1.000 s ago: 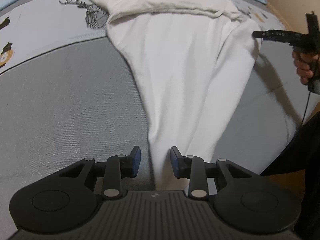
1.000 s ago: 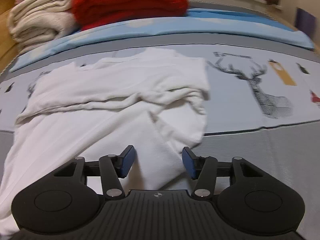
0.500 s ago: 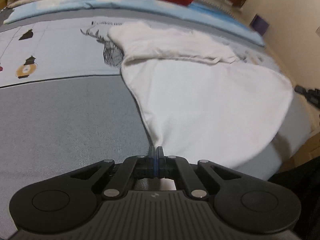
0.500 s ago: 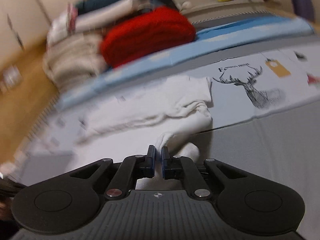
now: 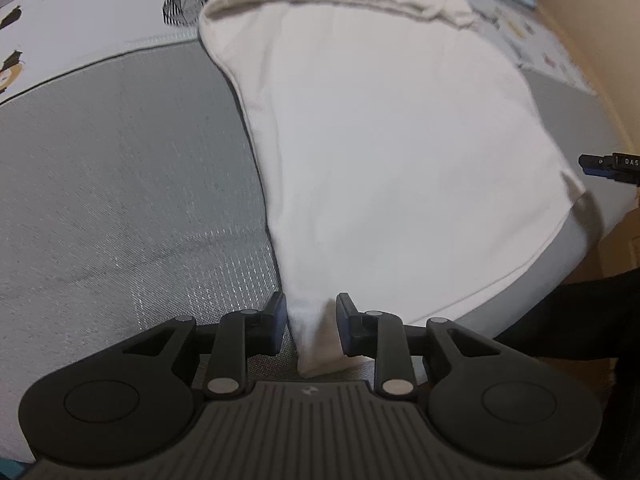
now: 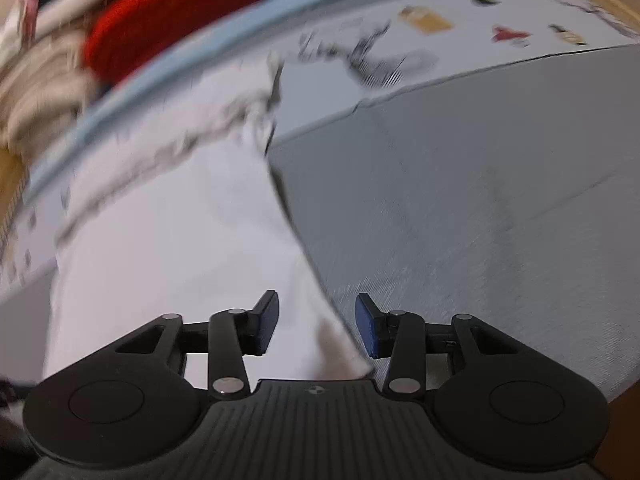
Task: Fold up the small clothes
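A white garment [image 5: 380, 152] lies spread on the grey bed cover, its far end bunched near the deer print. My left gripper [image 5: 311, 326] is open, its fingers either side of the garment's near corner, not pinching it. My right gripper [image 6: 316, 326] is open over the garment's other near corner [image 6: 332, 344], which lies between its fingers. The right gripper's tip also shows at the right edge of the left wrist view [image 5: 612, 166], beside the garment's right corner. The right wrist view is blurred.
The grey bed cover [image 5: 120, 200] meets a printed sheet with a deer [image 5: 176, 4] farther back. A red knit pile [image 6: 168, 12] and beige folded clothes [image 6: 36, 92] lie at the bed's far side. The bed edge drops off at right [image 5: 608, 264].
Both grippers were shut on the garment's corners half a second ago and have opened, letting the cloth go. The garment now lies flatter and nearer on the bed.
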Tool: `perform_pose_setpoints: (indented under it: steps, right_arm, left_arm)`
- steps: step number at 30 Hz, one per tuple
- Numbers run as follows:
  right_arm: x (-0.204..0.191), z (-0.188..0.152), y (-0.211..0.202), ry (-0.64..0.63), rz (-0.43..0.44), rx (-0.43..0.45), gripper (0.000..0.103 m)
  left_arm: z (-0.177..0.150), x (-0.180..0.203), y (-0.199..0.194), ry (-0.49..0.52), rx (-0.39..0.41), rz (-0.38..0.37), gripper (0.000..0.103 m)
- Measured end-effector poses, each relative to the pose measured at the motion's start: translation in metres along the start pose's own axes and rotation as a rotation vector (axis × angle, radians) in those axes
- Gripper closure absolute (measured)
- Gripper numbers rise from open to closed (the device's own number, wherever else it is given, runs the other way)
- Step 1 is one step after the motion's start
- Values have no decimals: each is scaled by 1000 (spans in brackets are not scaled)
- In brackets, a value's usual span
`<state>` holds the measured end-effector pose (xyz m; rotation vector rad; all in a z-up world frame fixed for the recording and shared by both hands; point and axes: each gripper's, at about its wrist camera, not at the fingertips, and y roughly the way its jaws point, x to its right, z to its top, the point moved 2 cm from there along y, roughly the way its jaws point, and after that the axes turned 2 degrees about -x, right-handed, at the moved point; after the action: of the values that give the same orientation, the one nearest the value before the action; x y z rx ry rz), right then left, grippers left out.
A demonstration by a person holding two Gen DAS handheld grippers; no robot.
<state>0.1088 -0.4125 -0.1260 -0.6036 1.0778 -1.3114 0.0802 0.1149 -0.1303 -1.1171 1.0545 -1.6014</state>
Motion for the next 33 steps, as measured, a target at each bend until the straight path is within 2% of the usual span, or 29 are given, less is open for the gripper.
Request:
perform_pose_setpoints:
  steps: [2, 3, 4, 5, 6, 7, 9, 11, 15, 18, 21, 24, 26, 29, 31, 32, 33]
  right_arm:
    - [-9, -6, 16, -55, -55, -62, 59]
    - [-9, -8, 25, -78, -83, -95, 59]
    - [-10, -12, 33, -97, -109, -138, 61]
    - [-11, -16, 40, -113, -127, -171, 74]
    - [-14, -19, 44, -139, -146, -185, 81]
    - [-17, -20, 43, -167, -141, -181, 94]
    - [-20, -22, 39, -166, -71, -192, 94]
    - [-15, -26, 37, -149, -57, -223, 94]
    - [-9, -37, 34, -159, -34, -301, 95]
    - [-12, -42, 30, -210, -71, -315, 95]
    - [-17, -38, 22, -227, -83, -278, 93]
    - [-25, -27, 11, -250, -73, -173, 91]
    - [-31, -20, 6, -253, -35, -119, 88]
    - [-38, -14, 18, -254, 13, -139, 88]
    - [-42, -25, 38, -317, -48, -218, 88]
    - [-43, -33, 51, -354, -106, -280, 88]
    - [-47, -41, 54, -389, -129, -290, 89]
  left_arm:
    - [-1, 4, 5, 9, -20, 25, 74]
    - [-5, 6, 6, 18, -28, 40, 82]
    - [-6, 7, 8, 37, -32, 54, 96]
    - [-7, 9, 8, 59, -31, 61, 97]
    - [-8, 11, 6, 77, -23, 63, 98]
    - [-9, 11, 2, 95, -15, 73, 98]
    - [-14, 9, -2, 144, -29, 146, 99]
    - [-21, 9, -1, 176, -63, 181, 99]
    - [-31, 24, 0, 268, -119, 155, 99]
    - [-29, 27, -8, 270, -98, 145, 94]
    - [-21, 21, -24, 240, -27, 147, 93]
    - [-10, 24, -34, 203, 33, 108, 93]
    - [-2, 30, -29, 197, 35, 76, 93]
    - [-1, 45, -14, 225, -22, 76, 93]
    - [-7, 54, 6, 267, -96, 112, 92]
    - [-11, 59, 16, 298, -143, 149, 91]
    - [-14, 64, 21, 330, -158, 178, 90]
